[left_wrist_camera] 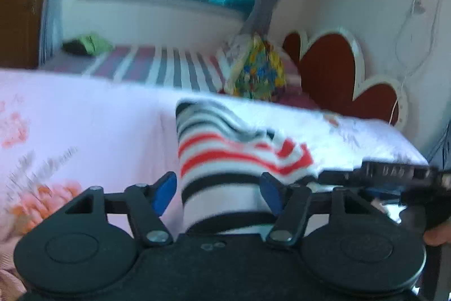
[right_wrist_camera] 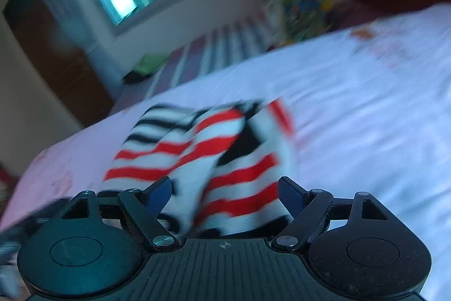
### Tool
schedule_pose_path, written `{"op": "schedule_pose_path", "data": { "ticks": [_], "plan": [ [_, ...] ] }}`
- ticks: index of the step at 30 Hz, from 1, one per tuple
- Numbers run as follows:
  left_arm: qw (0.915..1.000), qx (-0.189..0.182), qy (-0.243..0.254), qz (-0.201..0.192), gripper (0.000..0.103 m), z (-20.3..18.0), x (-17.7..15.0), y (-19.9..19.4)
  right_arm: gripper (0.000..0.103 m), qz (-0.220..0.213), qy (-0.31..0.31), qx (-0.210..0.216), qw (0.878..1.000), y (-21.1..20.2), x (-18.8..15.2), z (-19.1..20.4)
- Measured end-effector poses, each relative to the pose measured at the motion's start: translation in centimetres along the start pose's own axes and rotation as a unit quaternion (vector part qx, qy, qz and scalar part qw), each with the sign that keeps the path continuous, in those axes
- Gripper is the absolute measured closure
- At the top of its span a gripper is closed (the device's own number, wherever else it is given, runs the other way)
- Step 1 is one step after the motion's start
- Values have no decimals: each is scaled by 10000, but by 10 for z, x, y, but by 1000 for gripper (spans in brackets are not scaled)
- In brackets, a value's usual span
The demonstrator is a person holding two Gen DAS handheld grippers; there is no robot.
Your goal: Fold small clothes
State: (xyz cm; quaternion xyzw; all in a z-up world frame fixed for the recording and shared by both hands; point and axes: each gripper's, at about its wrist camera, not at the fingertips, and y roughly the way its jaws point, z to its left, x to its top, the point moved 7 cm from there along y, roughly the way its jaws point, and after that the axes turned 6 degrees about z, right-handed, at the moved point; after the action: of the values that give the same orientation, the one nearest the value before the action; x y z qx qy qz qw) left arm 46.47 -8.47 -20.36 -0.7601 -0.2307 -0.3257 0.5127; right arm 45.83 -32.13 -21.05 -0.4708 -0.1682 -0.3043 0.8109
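A small garment with red, black and grey stripes on white (left_wrist_camera: pixel 225 154) lies partly folded on the pale floral bedsheet (left_wrist_camera: pixel 84 126). In the left wrist view my left gripper (left_wrist_camera: pixel 218 193) is open, its blue-padded fingers (left_wrist_camera: pixel 165 192) spread on either side of the garment's near end. The right gripper's black body (left_wrist_camera: pixel 394 177) shows at the right edge of that view. In the right wrist view the same garment (right_wrist_camera: pixel 214 148) lies bunched between the fingers of my right gripper (right_wrist_camera: pixel 225 195), which is open. Both views are motion-blurred.
A red heart-shaped headboard (left_wrist_camera: pixel 332 69) stands at the far right. A colourful patterned bag (left_wrist_camera: pixel 259 69) and a striped blanket (left_wrist_camera: pixel 169 66) lie beyond the sheet. A green and black item (left_wrist_camera: pixel 87 44) sits near the window wall. A dark wooden door (right_wrist_camera: pixel 50 52) is at left.
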Motion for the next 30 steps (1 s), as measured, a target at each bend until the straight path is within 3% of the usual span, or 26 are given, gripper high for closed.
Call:
{"op": "schedule_pose_path", "data": {
  "ticks": [2, 5, 8, 9, 10, 12, 15, 20, 22, 27, 30],
  "plan": [
    [9995, -52, 130, 294, 43, -3, -14, 16, 21, 315, 11, 111, 9994, 18, -2, 4],
    [9996, -30, 130, 268, 40, -4, -27, 20, 21, 635, -53, 110, 9979, 37, -8, 5],
    [9995, -76, -8, 294, 37, 4, -30, 20, 22, 564, -105, 95, 9983, 40, -11, 7],
    [9995, -104, -58, 301, 37, 6, -29, 22, 48, 485, -138, 111, 9987, 38, -10, 9],
    [9994, -120, -74, 303, 37, 6, -27, 21, 66, 411, -209, 130, 9989, 35, -9, 11],
    [9996, -84, 40, 264, 37, 4, -24, 21, 81, 352, -255, 200, 9989, 33, -6, 14],
    [9997, -59, 10, 224, 36, 2, -24, 23, 82, 232, -671, 59, 9975, 35, -8, 25],
    [9998, -179, -60, -1, 36, -3, -17, 12, 83, -697, -1258, -146, 9895, 6, 2, 39],
    [9996, -287, 18, -64, 38, -13, -12, 8, 83, -835, -1335, -215, 9873, -6, 9, 35],
    [9987, -463, 110, 155, 37, -31, -20, 21, 83, -605, -1114, -671, 9897, -4, 2, -8],
    [9982, -386, 190, 412, 32, -33, -34, 36, 83, -125, -820, -861, 9928, 18, -17, -39]
  ]
}}
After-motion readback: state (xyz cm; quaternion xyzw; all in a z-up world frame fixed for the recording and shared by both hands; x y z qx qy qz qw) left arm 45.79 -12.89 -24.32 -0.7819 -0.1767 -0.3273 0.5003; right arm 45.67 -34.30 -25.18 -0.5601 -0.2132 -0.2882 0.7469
